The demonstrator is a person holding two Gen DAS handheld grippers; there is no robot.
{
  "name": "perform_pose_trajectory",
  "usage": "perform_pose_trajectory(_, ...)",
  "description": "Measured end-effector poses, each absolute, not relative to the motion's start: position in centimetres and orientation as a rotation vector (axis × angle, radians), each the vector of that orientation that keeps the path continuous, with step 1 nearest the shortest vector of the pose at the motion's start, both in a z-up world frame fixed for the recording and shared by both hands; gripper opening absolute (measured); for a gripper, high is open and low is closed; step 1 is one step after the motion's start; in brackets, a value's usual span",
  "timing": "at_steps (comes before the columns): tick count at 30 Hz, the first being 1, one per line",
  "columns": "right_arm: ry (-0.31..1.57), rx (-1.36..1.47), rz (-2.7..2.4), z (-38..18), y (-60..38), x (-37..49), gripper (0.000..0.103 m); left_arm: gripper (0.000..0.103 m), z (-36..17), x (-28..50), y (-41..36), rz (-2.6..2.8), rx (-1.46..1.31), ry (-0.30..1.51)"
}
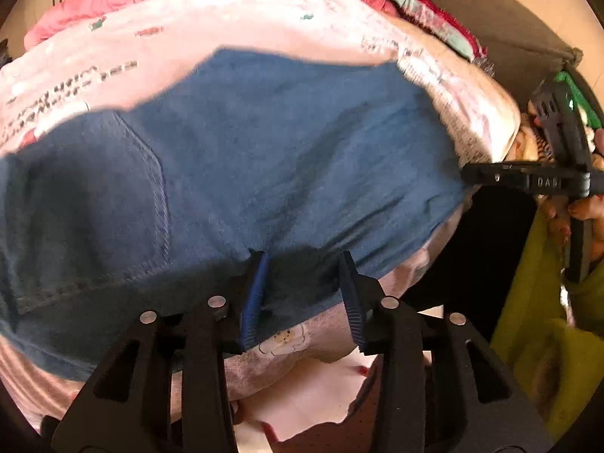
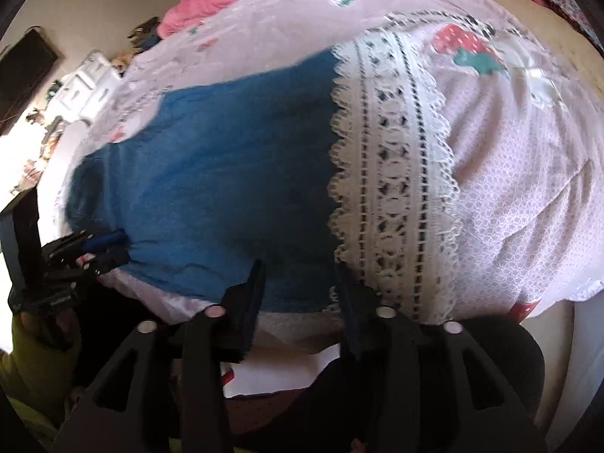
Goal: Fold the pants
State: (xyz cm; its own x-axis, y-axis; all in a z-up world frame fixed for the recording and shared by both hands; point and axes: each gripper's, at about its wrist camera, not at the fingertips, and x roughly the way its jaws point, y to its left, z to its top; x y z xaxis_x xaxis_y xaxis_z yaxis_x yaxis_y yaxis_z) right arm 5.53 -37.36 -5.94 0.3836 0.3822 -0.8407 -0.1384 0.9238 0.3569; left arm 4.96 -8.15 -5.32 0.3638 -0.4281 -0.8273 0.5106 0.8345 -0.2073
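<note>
Jeans flat mid-frame on bedspread, ready for next fold. Left gripper and right gripper both spread, pinching nothing, jeans' near edge between the jaws.

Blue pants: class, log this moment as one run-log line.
blue pants: flat on bedspread | left gripper: open | right gripper: open

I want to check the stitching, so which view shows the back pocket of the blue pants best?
The left wrist view: the back pocket fills its left side, seams visible. The right wrist view shows only plain blue fabric of the pants; no pocket can be made out.
</note>
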Motion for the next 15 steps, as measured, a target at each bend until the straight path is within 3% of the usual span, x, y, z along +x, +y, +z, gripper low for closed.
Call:
perform_pose_trajectory(3, 1.009, 0.207, 0.348, -2.8, -37.9, 5.0, 0.049, 0.043, -2.6, 6.0, -7.5, -0.594, 0.092, 0.958)
perform_pose_trajectory(8, 0.878, 0.216, 0.277, 0.7, -41.7, 7.6, 0.052, 0.046, 0.0, 11.0, -7.7, -0.531, 0.11, 0.898)
perform_pose_trajectory(15, 0.952, 0.287, 0.259, -2.0, -45.5, 16.4, 0.053, 0.055, -1.8, 18.5, -8.0, -0.509, 0.12, 0.971)
